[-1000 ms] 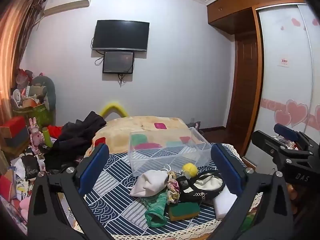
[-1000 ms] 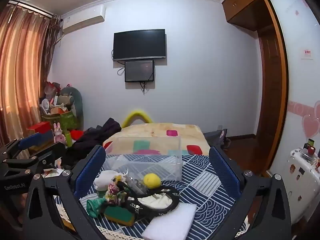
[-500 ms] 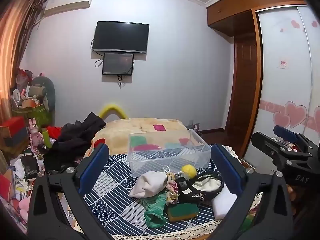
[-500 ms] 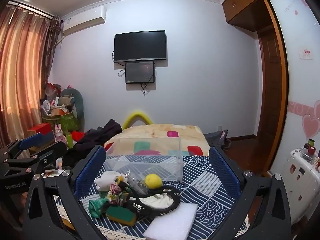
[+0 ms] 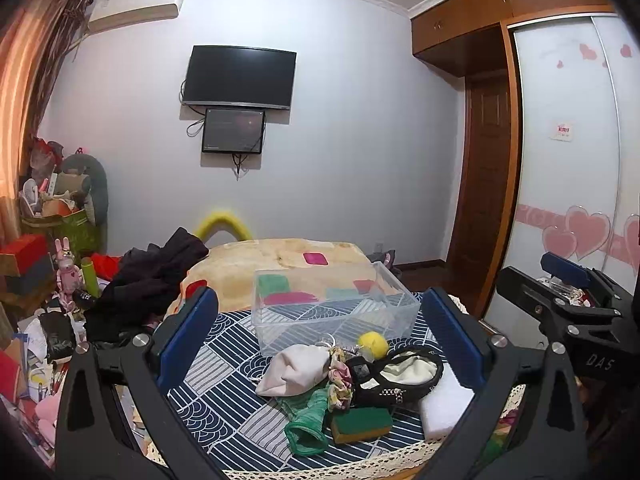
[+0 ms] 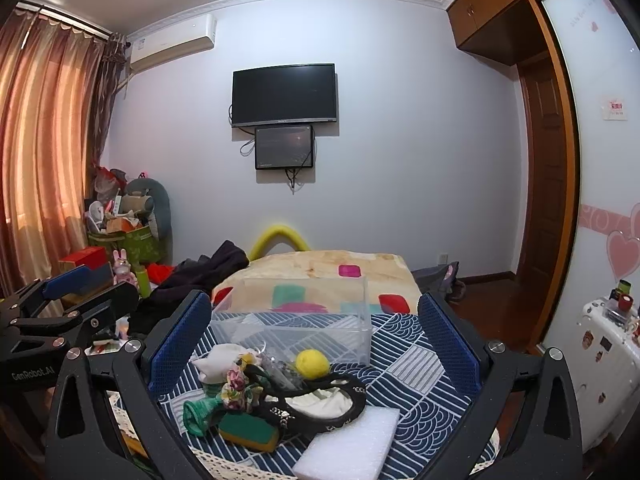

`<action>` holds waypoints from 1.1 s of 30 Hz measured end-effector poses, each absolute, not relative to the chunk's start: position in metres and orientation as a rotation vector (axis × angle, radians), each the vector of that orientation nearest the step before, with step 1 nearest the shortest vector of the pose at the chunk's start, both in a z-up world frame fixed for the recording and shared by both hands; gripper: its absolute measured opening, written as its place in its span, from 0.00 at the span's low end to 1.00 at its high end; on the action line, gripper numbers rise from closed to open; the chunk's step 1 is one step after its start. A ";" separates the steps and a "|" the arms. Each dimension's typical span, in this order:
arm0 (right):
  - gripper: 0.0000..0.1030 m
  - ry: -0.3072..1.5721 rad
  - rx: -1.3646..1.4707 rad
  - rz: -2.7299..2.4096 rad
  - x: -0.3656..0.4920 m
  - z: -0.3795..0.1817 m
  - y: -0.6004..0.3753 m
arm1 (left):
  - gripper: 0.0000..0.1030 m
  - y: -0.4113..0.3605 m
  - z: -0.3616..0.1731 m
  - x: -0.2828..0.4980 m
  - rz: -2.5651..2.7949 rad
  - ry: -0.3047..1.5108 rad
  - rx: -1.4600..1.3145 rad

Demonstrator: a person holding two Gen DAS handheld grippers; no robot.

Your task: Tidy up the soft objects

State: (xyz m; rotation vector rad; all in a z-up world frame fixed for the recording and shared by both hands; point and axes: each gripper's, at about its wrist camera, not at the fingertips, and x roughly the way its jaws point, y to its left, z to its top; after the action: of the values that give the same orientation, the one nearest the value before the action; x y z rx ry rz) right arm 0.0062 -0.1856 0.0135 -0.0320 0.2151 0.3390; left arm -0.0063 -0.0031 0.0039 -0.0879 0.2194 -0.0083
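Observation:
A pile of soft things lies on the blue patterned tablecloth [image 5: 224, 392]: a white cloth pouch [image 5: 296, 368], a yellow ball [image 5: 373, 343], a green sock [image 5: 306, 424], a green-and-yellow sponge [image 5: 362, 424], a black slipper [image 5: 396, 372], a floral scrunchie [image 5: 340, 376] and a white foam block [image 5: 448, 404]. A clear plastic box [image 5: 332, 308] stands empty behind the pile. My left gripper [image 5: 320, 328] is open and empty, above and short of the pile. My right gripper [image 6: 316, 332] is open and empty, also short of the pile [image 6: 280, 396]. The foam block [image 6: 352, 444] lies nearest it.
A bed with a beige blanket [image 5: 280, 264] and dark clothes [image 5: 152, 276] lies behind the table. Cluttered boxes and toys [image 5: 48, 264] fill the left side. A wardrobe with heart stickers [image 5: 576, 184] stands on the right. The table's lace edge [image 6: 224, 460] is close below.
Both grippers have tilted or risen slightly, so the table sits a little lower in view. Nothing on the table has moved and both grippers stay open.

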 end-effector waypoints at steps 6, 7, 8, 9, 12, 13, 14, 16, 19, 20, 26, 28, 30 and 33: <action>1.00 0.213 -0.028 0.338 0.006 0.014 -0.186 | 1.00 -0.003 0.004 -0.007 -0.007 0.218 -0.089; 1.00 0.213 -0.027 0.338 0.006 0.015 -0.185 | 1.00 -0.003 0.004 -0.007 -0.006 0.218 -0.090; 1.00 0.214 -0.026 0.338 0.006 0.015 -0.185 | 1.00 -0.003 0.004 -0.007 -0.006 0.218 -0.090; 1.00 0.213 -0.026 0.337 0.006 0.015 -0.185 | 1.00 -0.002 0.004 -0.007 -0.007 0.218 -0.091; 1.00 0.214 -0.024 0.337 0.006 0.015 -0.185 | 1.00 -0.002 0.003 -0.006 -0.016 0.225 -0.102; 1.00 0.213 -0.024 0.337 0.005 0.015 -0.185 | 1.00 -0.002 0.004 -0.006 -0.016 0.226 -0.105; 1.00 0.212 -0.025 0.337 0.006 0.015 -0.185 | 1.00 -0.003 0.003 -0.006 -0.015 0.228 -0.105; 1.00 0.213 -0.024 0.337 0.006 0.015 -0.186 | 1.00 -0.002 0.004 -0.006 -0.015 0.228 -0.106; 1.00 0.213 -0.024 0.337 0.006 0.015 -0.186 | 1.00 -0.002 0.004 -0.006 -0.014 0.227 -0.105; 1.00 0.212 -0.023 0.338 0.006 0.015 -0.186 | 1.00 -0.002 0.004 -0.006 -0.013 0.226 -0.104; 1.00 0.209 -0.022 0.339 0.005 0.016 -0.186 | 1.00 -0.001 0.005 -0.008 -0.013 0.223 -0.102; 1.00 0.210 -0.022 0.339 0.005 0.016 -0.186 | 1.00 -0.001 0.006 -0.008 -0.014 0.223 -0.102; 1.00 0.209 -0.021 0.338 0.004 0.016 -0.186 | 1.00 -0.001 0.006 -0.008 -0.014 0.223 -0.102; 1.00 0.209 -0.022 0.341 0.004 0.016 -0.186 | 1.00 -0.001 0.006 -0.009 -0.021 0.224 -0.105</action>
State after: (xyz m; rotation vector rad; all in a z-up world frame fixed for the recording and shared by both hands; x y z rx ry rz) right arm 0.0039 -0.1858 0.0162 -0.0224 0.2087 0.3406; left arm -0.0088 -0.0008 0.0063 -0.1046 0.2243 -0.0212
